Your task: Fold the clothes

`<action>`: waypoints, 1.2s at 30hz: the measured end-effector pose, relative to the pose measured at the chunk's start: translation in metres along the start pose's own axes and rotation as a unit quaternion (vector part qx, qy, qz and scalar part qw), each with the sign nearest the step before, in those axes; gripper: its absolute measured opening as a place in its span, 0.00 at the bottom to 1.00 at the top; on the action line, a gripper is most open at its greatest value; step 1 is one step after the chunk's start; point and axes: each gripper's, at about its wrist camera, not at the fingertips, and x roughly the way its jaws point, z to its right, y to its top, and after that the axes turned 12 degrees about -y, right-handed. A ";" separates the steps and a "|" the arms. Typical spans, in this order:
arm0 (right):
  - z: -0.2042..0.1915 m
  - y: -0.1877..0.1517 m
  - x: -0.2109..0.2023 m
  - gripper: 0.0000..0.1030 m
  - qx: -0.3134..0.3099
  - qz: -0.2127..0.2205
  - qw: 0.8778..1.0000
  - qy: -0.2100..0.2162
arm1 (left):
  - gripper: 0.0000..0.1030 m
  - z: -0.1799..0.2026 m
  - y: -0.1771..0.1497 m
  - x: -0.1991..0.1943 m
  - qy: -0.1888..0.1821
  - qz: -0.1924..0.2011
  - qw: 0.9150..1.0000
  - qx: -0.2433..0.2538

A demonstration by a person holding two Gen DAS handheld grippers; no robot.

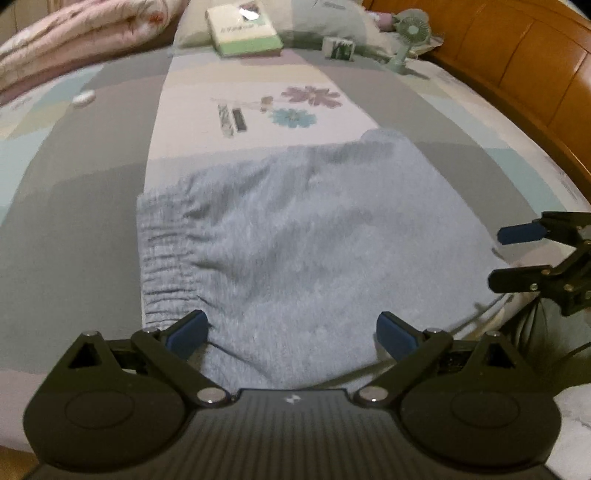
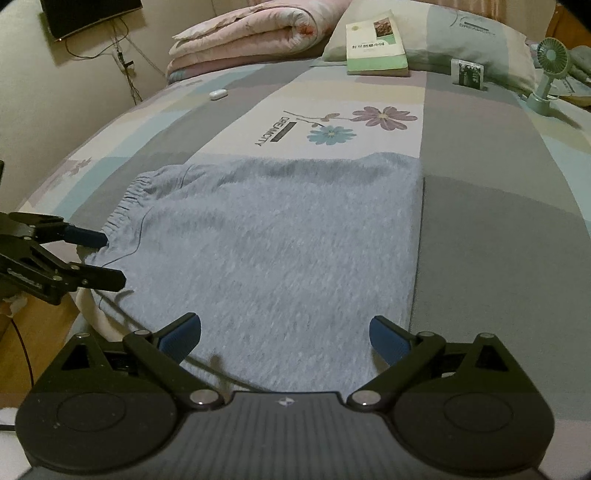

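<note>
Both jaws spread wide, empty. Left gripper (image 1: pixel 291 334) poised over near hem by elastic waistband (image 1: pixel 162 266); right gripper (image 2: pixel 284 338) over same near edge toward opposite corner. Grey-blue shorts (image 2: pixel 280 236) laid flat on patchwork bedsheet (image 2: pixel 487 258), already doubled by look of it. Step likely: about to pinch near edge. Next: close on both corners, lift together, carry fold toward far edge. Beyond: book (image 2: pixel 375 44), small fan (image 2: pixel 546 74), pink quilt (image 2: pixel 251 33).

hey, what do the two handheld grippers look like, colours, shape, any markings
Both match: the left gripper and right gripper have matte black bodies with ribbed tops, a small pale emblem at the centre, round black side housings, angled black linkage arms with silver pivot pins, and blue textured pads on the fingertips. No hands or sleeves show.
</note>
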 end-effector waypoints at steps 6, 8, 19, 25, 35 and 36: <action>-0.002 -0.002 0.004 1.00 -0.004 -0.008 1.000 0.007 | 0.95 0.006 -0.006 0.007 -0.007 -0.010 1.000 -0.005; -0.003 -0.005 0.008 1.00 -0.005 -0.020 1.000 0.016 | 0.95 0.006 -0.012 0.009 -0.012 -0.015 1.000 -0.012; 0.029 0.006 0.003 1.00 0.066 -0.028 0.996 0.061 | 0.95 -0.064 -0.009 -0.046 -0.058 0.098 0.987 -0.118; 0.073 0.023 0.017 1.00 0.148 -0.043 0.984 0.093 | 0.94 -0.131 -0.016 -0.030 -0.109 0.083 0.958 -0.251; 0.113 0.015 0.062 1.00 0.259 -0.094 0.946 0.168 | 0.95 -0.166 -0.025 0.012 -0.216 0.044 0.914 -0.341; 0.115 0.016 0.065 1.00 0.266 -0.095 0.943 0.176 | 0.97 -0.168 -0.023 0.015 -0.227 0.041 0.911 -0.342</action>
